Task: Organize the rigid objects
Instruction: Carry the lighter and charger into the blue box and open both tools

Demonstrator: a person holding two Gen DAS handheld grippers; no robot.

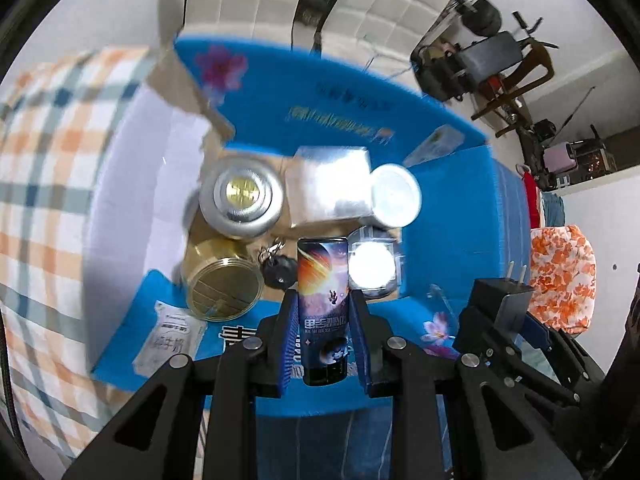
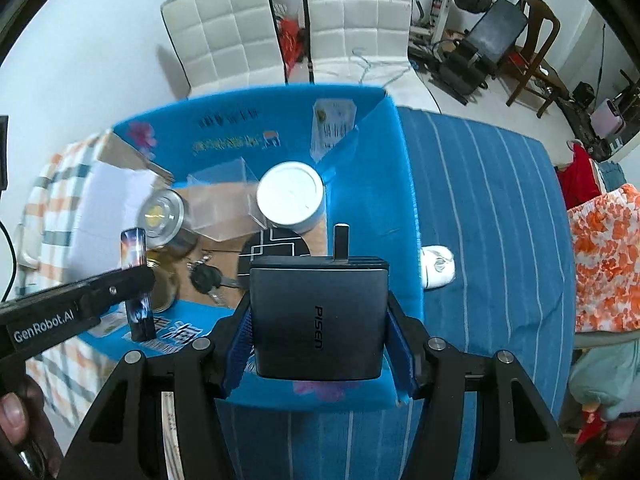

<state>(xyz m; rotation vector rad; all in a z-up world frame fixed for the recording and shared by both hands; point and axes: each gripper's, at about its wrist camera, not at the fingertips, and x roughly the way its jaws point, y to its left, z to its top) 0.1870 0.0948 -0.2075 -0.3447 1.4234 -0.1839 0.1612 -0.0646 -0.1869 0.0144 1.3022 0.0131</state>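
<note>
Left gripper (image 1: 324,320) pinches a slim space-printed tin (image 1: 323,312) upright over the blue cardboard box (image 2: 400,208), which holds round metal tins, a clear case and keys, while right gripper (image 2: 319,320) clamps a dark square charger (image 2: 320,320) lettered PISEN.

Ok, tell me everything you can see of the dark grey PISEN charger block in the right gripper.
The dark grey PISEN charger block is a flat, squarish, matte plastic-looking body with rounded corners and black lettering on its top face. One metal prong shows in the right wrist view, pointing forward; the left wrist view shows two. The right gripper clamps it by its two sides between blue-padded fingers, above the near wall of the blue cardboard box.
</note>
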